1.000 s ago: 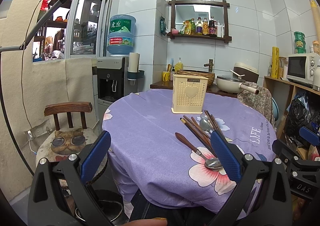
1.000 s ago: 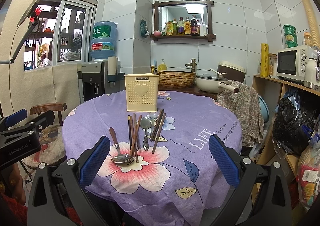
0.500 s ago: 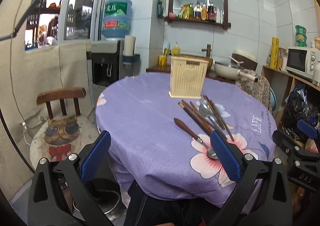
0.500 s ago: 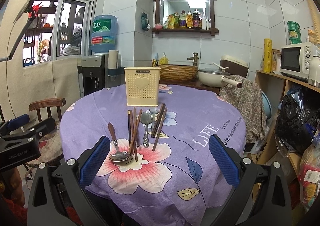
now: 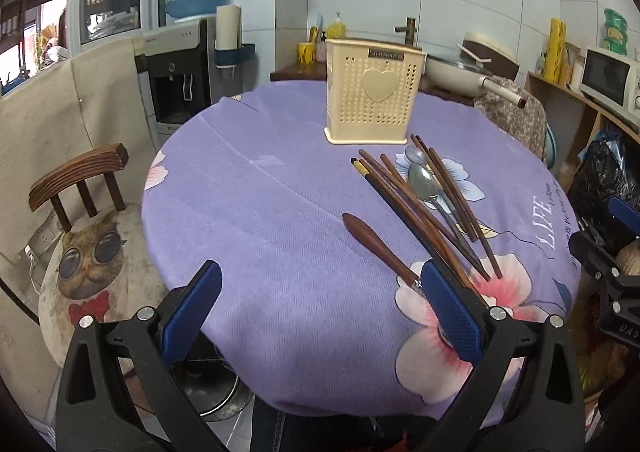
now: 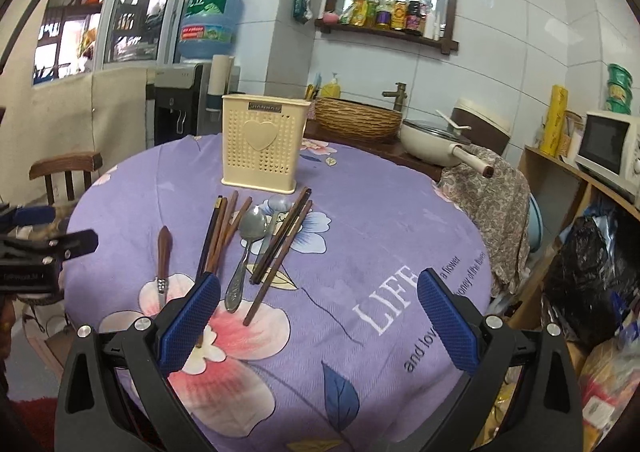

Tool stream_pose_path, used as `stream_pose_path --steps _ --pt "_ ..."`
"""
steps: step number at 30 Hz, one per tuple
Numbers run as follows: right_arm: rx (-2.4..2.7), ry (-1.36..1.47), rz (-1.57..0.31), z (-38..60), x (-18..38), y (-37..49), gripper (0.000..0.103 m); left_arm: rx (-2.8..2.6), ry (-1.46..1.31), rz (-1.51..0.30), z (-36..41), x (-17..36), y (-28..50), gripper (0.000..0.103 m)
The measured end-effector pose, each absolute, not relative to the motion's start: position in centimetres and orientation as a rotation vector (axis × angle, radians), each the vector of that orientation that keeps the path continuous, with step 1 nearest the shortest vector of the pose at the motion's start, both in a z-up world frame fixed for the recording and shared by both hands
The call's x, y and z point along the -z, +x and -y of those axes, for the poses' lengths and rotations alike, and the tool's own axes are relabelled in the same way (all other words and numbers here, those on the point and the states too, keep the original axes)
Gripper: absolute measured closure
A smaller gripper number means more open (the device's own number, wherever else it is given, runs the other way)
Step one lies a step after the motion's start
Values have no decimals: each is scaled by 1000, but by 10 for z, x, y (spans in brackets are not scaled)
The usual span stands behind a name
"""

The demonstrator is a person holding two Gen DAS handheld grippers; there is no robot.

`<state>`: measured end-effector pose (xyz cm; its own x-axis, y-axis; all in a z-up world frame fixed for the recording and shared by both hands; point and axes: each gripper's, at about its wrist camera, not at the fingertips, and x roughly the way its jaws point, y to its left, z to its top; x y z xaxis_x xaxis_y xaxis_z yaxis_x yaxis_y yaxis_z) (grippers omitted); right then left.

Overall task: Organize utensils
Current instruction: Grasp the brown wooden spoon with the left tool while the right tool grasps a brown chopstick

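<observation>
white tiles line the kitchen wall behind a round desk [image 5: 248, 212] under a purple flowered cloth. from the left wrist view, the left tool [image 5: 320, 308] hangs over the near edge of the desk, its blue pads wide apart and holding nothing. a cream holder [image 5: 372, 92] with a heart on its face stands upright toward the far side. in front of it lie the chopsticks [image 5: 404, 196] in a loose fan, two metal spoons [image 5: 424, 180] among them, and a wood-handled spoon [image 5: 376, 248] nearest the left tool (its bowl is hidden behind the right pad). a chair [image 5: 80, 180] with a cat cushion stands left of the desk.

from the right wrist view, the right tool [image 6: 318, 322] is also spread open and empty, over the cloth's pink flower. the holder [image 6: 262, 144] stands upright beyond the pile. the chopsticks [image 6: 218, 232] and metal spoons [image 6: 252, 228] lie flat between holder and tool, touching and crossing one another; the wood-handled spoon [image 6: 163, 252] lies just left of them, apart. a pan [image 6: 432, 140] rests on the counter behind, and a microwave [image 6: 608, 148] sits on a shelf at right.
</observation>
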<state>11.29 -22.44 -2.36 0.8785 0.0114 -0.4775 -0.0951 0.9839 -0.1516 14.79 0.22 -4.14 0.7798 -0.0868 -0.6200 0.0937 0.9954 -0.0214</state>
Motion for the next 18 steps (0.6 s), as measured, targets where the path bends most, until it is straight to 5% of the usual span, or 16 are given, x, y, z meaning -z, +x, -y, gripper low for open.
stream_pose_path --steps 8,18 --pt "-186 -148 -587 222 29 167 15 139 -77 -817 3 52 202 32" --pt "-214 -109 -691 226 30 240 40 146 -98 -884 16 61 230 46"
